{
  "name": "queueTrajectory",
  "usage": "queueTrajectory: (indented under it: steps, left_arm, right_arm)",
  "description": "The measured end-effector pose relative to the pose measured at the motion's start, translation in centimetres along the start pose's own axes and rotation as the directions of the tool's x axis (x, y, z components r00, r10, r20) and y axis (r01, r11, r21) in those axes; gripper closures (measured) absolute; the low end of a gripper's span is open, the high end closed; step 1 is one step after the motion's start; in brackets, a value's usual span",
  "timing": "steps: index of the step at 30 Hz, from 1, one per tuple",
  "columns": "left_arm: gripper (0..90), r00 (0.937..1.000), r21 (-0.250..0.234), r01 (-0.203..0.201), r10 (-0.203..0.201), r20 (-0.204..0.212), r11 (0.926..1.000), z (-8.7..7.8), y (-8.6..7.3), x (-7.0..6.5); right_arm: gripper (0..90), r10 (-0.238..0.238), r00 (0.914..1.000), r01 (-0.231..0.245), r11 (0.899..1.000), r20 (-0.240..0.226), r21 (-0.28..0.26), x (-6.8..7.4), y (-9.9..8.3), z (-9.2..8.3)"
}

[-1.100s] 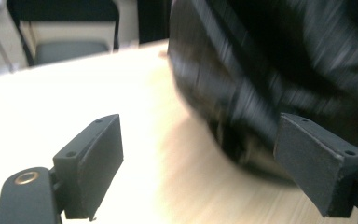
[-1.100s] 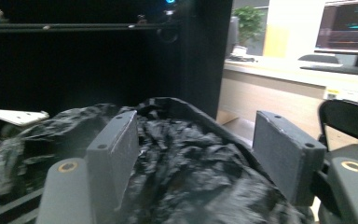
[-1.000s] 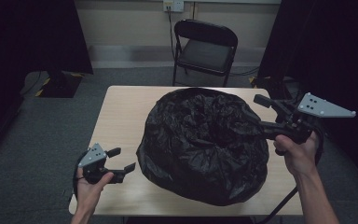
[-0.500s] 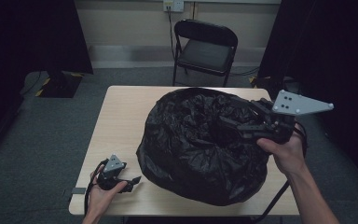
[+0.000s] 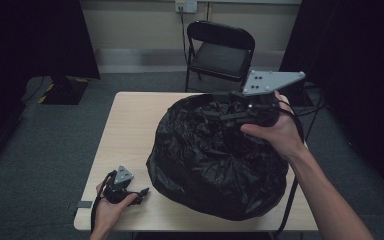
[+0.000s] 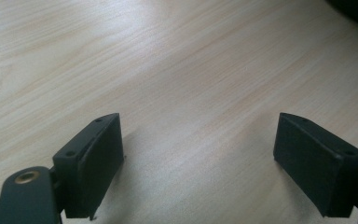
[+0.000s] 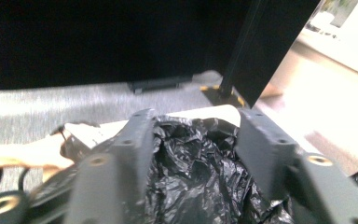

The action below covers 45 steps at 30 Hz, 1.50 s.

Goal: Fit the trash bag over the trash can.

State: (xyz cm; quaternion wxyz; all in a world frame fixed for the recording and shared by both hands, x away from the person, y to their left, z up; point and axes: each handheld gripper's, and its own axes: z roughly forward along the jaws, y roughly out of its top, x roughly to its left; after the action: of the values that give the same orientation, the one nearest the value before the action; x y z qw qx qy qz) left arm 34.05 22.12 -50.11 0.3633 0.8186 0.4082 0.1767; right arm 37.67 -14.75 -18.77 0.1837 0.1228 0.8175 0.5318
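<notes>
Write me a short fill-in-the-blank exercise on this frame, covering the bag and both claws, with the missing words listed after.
1. The large crumpled bag on the table is ____ in colour.
2. The right claw is over the top of the ____, its jaws having just been closing, with crumpled plastic between them.
3. The left claw rests low at the table's near-left corner with its jaws ____ and nothing between them.
4. Behind the table stands a folding ____.

Missing words: black; bag; open; chair
</notes>
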Motion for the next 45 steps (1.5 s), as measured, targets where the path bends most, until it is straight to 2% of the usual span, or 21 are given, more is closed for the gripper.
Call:
queueTrajectory:
  steps: [1, 3, 8, 10, 11, 14, 16, 19, 21, 25, 27, 31, 33, 36, 37, 39, 40, 41, 43, 44, 45]
  left_arm:
    - [15.4, 1.0000, 0.000, 0.000, 0.000, 0.000, 1.0000, 0.0, 0.0, 0.0]
    - [15.4, 1.0000, 0.001, 0.002, -0.002, -0.001, 1.0000, 0.0, 0.0, 0.0]
    - [15.4, 0.9999, -0.001, 0.012, -0.012, -0.008, 0.9999, 0.0, 0.0, 0.2]
    - [15.4, 0.9995, -0.001, 0.022, -0.022, -0.020, 0.9998, 0.0, 0.0, 0.3]
    - [15.4, 0.9994, -0.001, 0.026, -0.026, -0.023, 0.9997, 0.0, 0.0, 0.3]
    - [15.4, 0.9995, -0.001, 0.023, -0.023, -0.022, 0.9997, 0.0, 0.0, 0.3]
    - [15.4, 0.9995, 0.000, 0.022, -0.022, -0.022, 0.9998, 0.0, 0.0, 0.3]
    - [15.4, 0.9995, -0.001, 0.022, -0.022, -0.022, 0.9998, 0.0, 0.0, 0.3]
    - [15.4, 0.9995, -0.001, 0.021, -0.021, -0.023, 0.9998, 0.0, 0.0, 0.4]
    - [15.4, 0.9995, -0.001, 0.022, -0.022, -0.022, 0.9998, 0.0, 0.0, 0.4]
    - [15.4, 0.9995, -0.001, 0.022, -0.022, -0.021, 0.9998, 0.0, 0.0, 0.4]
    - [15.4, 0.9995, -0.001, 0.021, -0.021, -0.022, 0.9998, 0.0, 0.0, 0.4]
    - [15.4, 0.9995, -0.001, 0.022, -0.022, -0.021, 0.9998, 0.0, 0.0, 0.4]
    - [15.4, 0.9995, -0.001, 0.022, -0.022, -0.022, 0.9998, 0.0, 0.0, 0.4]
    - [15.4, 0.9995, -0.001, 0.021, -0.021, -0.022, 0.9998, 0.0, 0.0, 0.4]
    - [15.4, 0.9995, -0.001, 0.021, -0.021, -0.022, 0.9998, 0.0, 0.0, 0.4]
    - [15.4, 0.9995, -0.001, 0.021, -0.021, -0.022, 0.9998, 0.0, 0.0, 0.4]
    - [15.4, 0.9995, -0.001, 0.022, -0.022, -0.021, 0.9998, 0.0, 0.0, 0.4]
    - [15.4, 0.9995, -0.001, 0.022, -0.022, -0.022, 0.9998, 0.0, 0.0, 0.4]
    - [15.4, 0.9995, -0.001, 0.021, -0.021, -0.022, 0.9998, 0.0, 0.0, 0.4]
    - [15.4, 0.9995, -0.001, 0.021, -0.021, -0.022, 0.9998, 0.0, 0.0, 0.4]
  right_arm:
    - [54.5, -0.004, 1.0000, 0.004, 1.000, -0.003, 0.022, -0.2, 0.0, 0.6]
    - [55.7, -0.008, 0.9999, 0.008, 0.998, -0.010, 0.055, -0.6, -0.3, 1.5]
    - [51.4, 0.024, 0.9985, -0.015, 0.986, -0.050, 0.164, -1.5, -1.9, 3.5]
    - [51.5, 0.006, 0.9976, 0.009, 0.975, -0.069, 0.222, -1.4, -2.6, 4.5]
    - [51.9, 0.000, 0.9971, 0.019, 0.965, -0.076, 0.260, -1.4, -2.9, 5.0]
    - [47.8, 0.022, 0.9957, 0.010, 0.940, -0.090, 0.340, -1.5, -3.9, 6.3]
    - [46.3, 0.033, 0.9963, -0.002, 0.933, -0.080, 0.359, -1.6, -4.2, 6.8]
    - [46.3, 0.056, 0.9932, -0.011, 0.918, -0.102, 0.396, -1.8, -4.8, 7.7]
    - [43.4, 0.094, 0.9908, -0.042, 0.898, -0.098, 0.437, -1.8, -5.3, 8.6]
    - [41.6, 0.077, 0.9914, -0.014, 0.867, -0.106, 0.498, -1.1, -6.4, 10.3]
    - [41.1, 0.063, 0.9923, 0.004, 0.846, -0.107, 0.533, -0.8, -7.0, 10.9]
    - [39.5, 0.055, 0.9921, 0.026, 0.787, -0.113, 0.617, -0.5, -8.4, 11.5]
    - [37.5, 0.051, 0.9904, 0.044, 0.766, -0.128, 0.642, -0.3, -8.7, 11.6]
    - [37.3, 0.055, 0.9874, 0.058, 0.746, -0.148, 0.664, 0.0, -9.1, 11.8]
    - [37.1, 0.054, 0.9856, 0.067, 0.744, -0.160, 0.665, 0.0, -9.2, 11.9]
    - [35.4, 0.074, 0.9832, 0.061, 0.730, -0.167, 0.680, 0.1, -9.3, 11.9]
    - [35.2, 0.081, 0.9848, 0.049, 0.718, -0.153, 0.694, 0.2, -9.3, 11.9]
    - [35.2, 0.073, 0.9837, 0.060, 0.724, -0.164, 0.687, 0.1, -9.3, 11.9]
    - [35.2, 0.091, 0.9829, 0.044, 0.732, -0.160, 0.680, 0.1, -8.9, 11.7]
    - [35.1, 0.092, 0.9825, 0.040, 0.745, -0.162, 0.666, 0.1, -8.6, 11.5]
    - [34.9, 0.092, 0.9810, 0.040, 0.764, -0.171, 0.644, 0.0, -8.3, 11.4]
